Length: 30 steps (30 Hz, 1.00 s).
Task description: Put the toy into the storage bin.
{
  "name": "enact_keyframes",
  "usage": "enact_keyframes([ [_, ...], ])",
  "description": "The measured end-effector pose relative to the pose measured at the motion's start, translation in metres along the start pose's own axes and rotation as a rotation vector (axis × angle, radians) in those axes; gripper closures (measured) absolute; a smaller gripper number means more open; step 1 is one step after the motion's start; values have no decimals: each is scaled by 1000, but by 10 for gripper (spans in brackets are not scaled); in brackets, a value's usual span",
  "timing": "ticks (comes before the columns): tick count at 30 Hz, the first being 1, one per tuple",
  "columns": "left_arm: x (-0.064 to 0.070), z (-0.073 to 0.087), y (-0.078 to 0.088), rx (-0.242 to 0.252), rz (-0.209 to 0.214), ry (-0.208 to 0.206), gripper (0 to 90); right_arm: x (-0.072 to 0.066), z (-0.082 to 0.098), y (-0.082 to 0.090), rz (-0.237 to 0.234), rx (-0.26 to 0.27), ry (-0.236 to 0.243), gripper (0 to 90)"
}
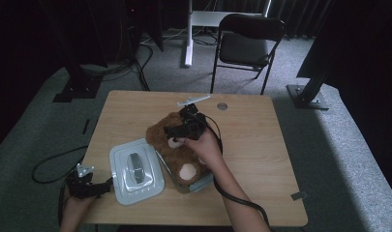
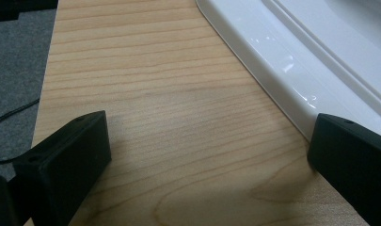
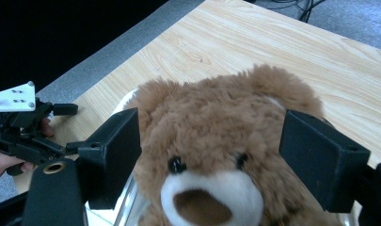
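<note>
**On the table: teddy bear between spread claws**

On the wooden table [image 1: 261,140], a brown teddy bear [image 3: 216,141] is lying in a clear container [image 1: 203,183], beside a white lid [image 1: 135,171]. The right claw [image 3: 209,150] is standing apart around its head; the left claw [image 2: 209,155] is gaping over bare wood.

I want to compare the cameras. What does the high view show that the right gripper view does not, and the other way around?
High view alone: the grey lid lying flat beside the bear, the folding chair beyond the table, and the clear box under the bear. Right gripper view alone: the teddy bear's eyes and nose close up, between the open right gripper. Both share the bear, the wooden table and the left gripper.
</note>
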<state>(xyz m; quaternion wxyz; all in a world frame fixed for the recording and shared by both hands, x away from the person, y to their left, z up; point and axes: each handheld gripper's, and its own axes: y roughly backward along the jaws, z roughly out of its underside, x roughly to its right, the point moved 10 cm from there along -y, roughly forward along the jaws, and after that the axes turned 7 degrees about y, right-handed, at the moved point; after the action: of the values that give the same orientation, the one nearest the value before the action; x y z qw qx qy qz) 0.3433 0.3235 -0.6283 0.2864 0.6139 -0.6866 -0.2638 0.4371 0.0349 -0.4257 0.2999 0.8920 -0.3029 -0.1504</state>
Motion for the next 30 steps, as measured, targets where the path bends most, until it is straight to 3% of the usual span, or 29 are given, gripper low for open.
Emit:
enact_keyframes([
  [5, 0, 0, 0, 1, 0, 4, 5, 2, 13, -22, 7, -65, 15, 232],
  [9, 0, 0, 0, 1, 1, 4, 5, 5, 20, -28, 37, -73, 24, 278],
  [18, 0, 0, 0, -3, 0, -1, 5, 8, 33, -40, 39, -96, -4, 277],
  [25, 0, 0, 0, -2, 0, -1, 5, 12, 41, -49, 17, -119, -35, 290],
  [30, 0, 0, 0, -3, 0, -1, 5, 16, 48, -59, -33, -159, -89, 291],
])
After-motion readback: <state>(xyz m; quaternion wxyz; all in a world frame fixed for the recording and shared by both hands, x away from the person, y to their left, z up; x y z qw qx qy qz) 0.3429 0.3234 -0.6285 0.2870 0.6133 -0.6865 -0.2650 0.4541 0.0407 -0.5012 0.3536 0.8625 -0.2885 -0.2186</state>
